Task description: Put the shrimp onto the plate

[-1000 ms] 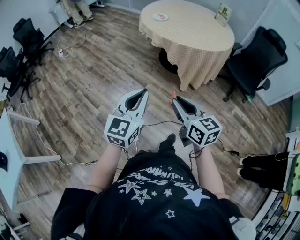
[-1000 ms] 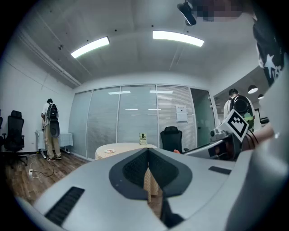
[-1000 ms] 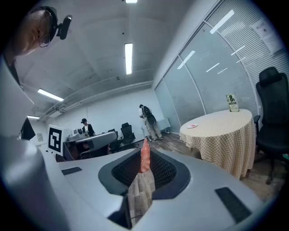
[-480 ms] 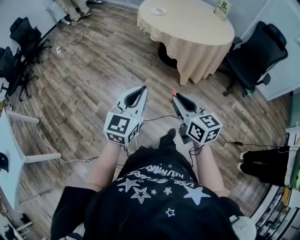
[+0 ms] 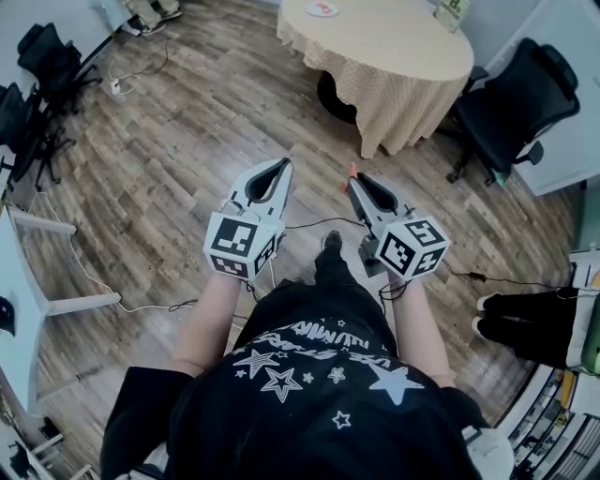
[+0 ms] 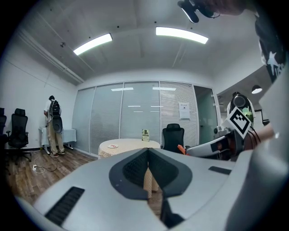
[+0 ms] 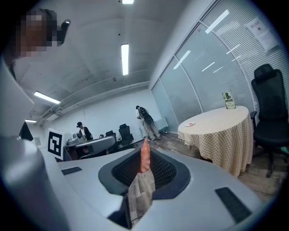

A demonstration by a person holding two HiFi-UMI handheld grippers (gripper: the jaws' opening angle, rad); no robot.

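The person stands on a wood-plank floor (image 5: 178, 141), holding both grippers out at waist height. The left gripper (image 5: 283, 163) has its fingers pressed together with nothing between them. The right gripper (image 5: 353, 178) has its fingers closed on the shrimp (image 7: 144, 155), whose orange end pokes out past the tips.

At 1 o'clock from the grippers, well apart from them, is a round tabletop (image 5: 394, 56) under a checked cloth that hangs to near the floor. The plate (image 5: 322, 8) sits at about 10 o'clock on that tabletop near its edge, and a small sign card (image 5: 452, 11) stands at 1 o'clock. A black office chair (image 5: 511, 112) is just beside the table at 3 o'clock. More black chairs (image 5: 42, 75) and a white desk (image 5: 19, 281) line the room at 9 o'clock, with cables (image 5: 122, 300) trailing over the planks. The left gripper view shows a glass partition (image 6: 135, 113) behind the table and strip lights (image 6: 180, 34) overhead.
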